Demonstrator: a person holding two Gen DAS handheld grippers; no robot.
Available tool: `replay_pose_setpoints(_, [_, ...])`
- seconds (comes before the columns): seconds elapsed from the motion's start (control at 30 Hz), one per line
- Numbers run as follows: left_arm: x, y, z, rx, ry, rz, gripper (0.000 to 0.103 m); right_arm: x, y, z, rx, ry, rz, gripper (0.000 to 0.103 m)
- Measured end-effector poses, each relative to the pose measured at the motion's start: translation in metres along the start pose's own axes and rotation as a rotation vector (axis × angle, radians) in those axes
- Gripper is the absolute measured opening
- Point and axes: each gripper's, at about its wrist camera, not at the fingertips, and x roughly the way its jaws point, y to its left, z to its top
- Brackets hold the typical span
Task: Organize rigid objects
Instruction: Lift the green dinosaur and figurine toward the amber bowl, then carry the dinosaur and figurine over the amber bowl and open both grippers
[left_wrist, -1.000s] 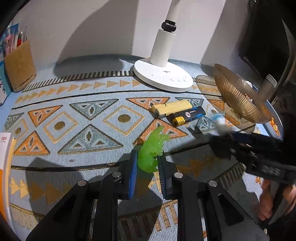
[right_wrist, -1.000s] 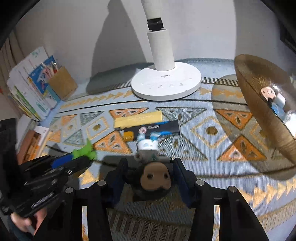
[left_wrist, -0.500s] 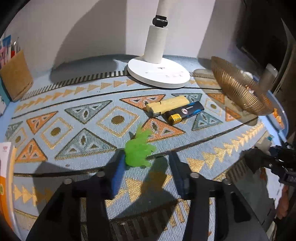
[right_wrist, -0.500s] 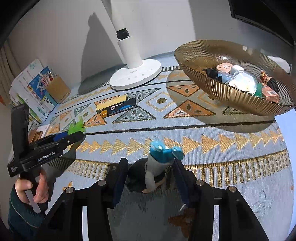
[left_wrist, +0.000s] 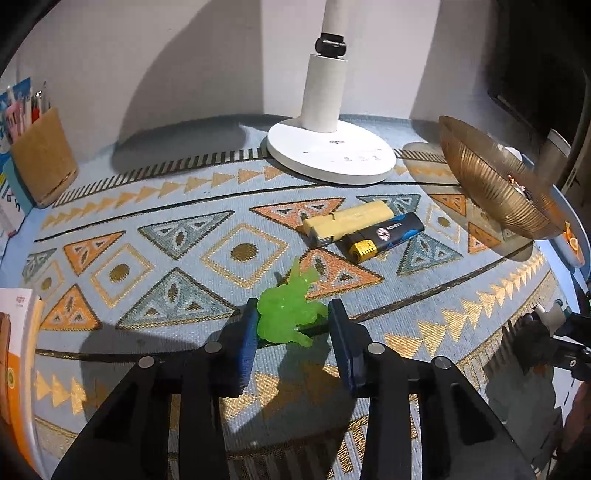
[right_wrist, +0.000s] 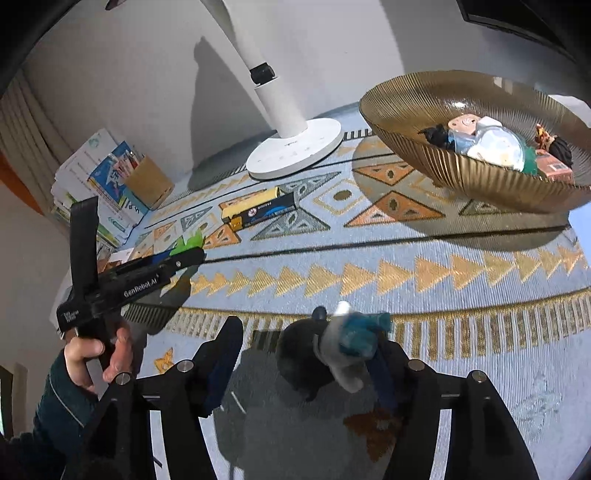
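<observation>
Translucent green plastic marks the small figure, which lies on the patterned cloth of the table between the jaws of the left gripper. Half a second ago these jaws stood wider, and a second ago they pinched the figure; now they are closing, the left pad at the figure's edge, the right pad just clear of it. Beyond the figure a yellow block and a black-and-blue lighter lie side by side, touching, in front of the white lamp base.

The right gripper carries a doll with dark hair and a blue-and-white body. A second ago the doll sat clamped over the middle of the cloth; now it is near the table's front border, leaning on the right pad, while the left pad stands well apart from it: the jaws are opening. The ribbed golden bowl, holding several small toys, stands well apart to the upper right. A hand in a dark sleeve holds the left gripper's handle.
</observation>
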Motion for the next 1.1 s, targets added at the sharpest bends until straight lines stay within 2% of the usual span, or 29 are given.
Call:
replay_pose_setpoints(0.13, [-0.001, -0.008, -0.002, 0.04, 0.003, 0.013, 0.034, 0.005, -0.002, -0.004, 0.004, 0.004, -0.005, 0.062])
replay_pose_setpoints(0.17, [-0.002, -0.01, -0.003, 0.049, 0.0, 0.019, 0.034, 0.004, 0.001, -0.006, -0.01, 0.0, -0.03, 0.058])
replay_pose_setpoints(0.2, [-0.003, -0.012, -0.003, 0.055, -0.005, 0.025, 0.034, 0.003, 0.002, -0.007, -0.021, -0.005, -0.055, 0.042])
replay_pose_setpoints(0.33, [-0.014, -0.017, -0.005, 0.026, -0.026, -0.029, 0.034, -0.01, -0.008, -0.009, 0.027, -0.054, -0.051, 0.042])
replay_pose_setpoints(0.43, [-0.034, -0.038, 0.002, 0.061, -0.071, -0.046, 0.034, -0.033, -0.015, -0.004, 0.053, -0.107, -0.039, 0.042])
replay_pose_setpoints(0.5, [-0.049, -0.054, 0.011, 0.094, -0.105, -0.064, 0.034, -0.061, -0.019, 0.006, 0.056, -0.175, -0.051, 0.042])
replay_pose_setpoints(0.57, [-0.072, -0.077, 0.025, 0.135, -0.167, -0.085, 0.034, -0.091, -0.024, 0.015, 0.051, -0.25, -0.099, 0.042])
replay_pose_setpoints(0.63, [-0.089, -0.096, 0.037, 0.158, -0.215, -0.114, 0.034, -0.13, -0.035, 0.03, 0.073, -0.343, -0.188, 0.042])
replay_pose_setpoints(0.73, [-0.115, -0.131, 0.066, 0.19, -0.297, -0.175, 0.034, -0.169, -0.06, 0.057, 0.124, -0.403, -0.231, 0.042])
replay_pose_setpoints(0.83, [-0.127, -0.166, 0.101, 0.215, -0.338, -0.238, 0.034, -0.196, -0.085, 0.087, 0.178, -0.451, -0.272, 0.042])
replay_pose_setpoints(0.93, [-0.122, -0.201, 0.13, 0.259, -0.355, -0.244, 0.034, -0.202, -0.104, 0.116, 0.207, -0.471, -0.313, 0.042])
replay_pose_setpoints(1.1, [-0.074, -0.235, 0.157, 0.245, -0.274, -0.258, 0.034, -0.181, -0.137, 0.143, 0.258, -0.42, -0.316, 0.042])
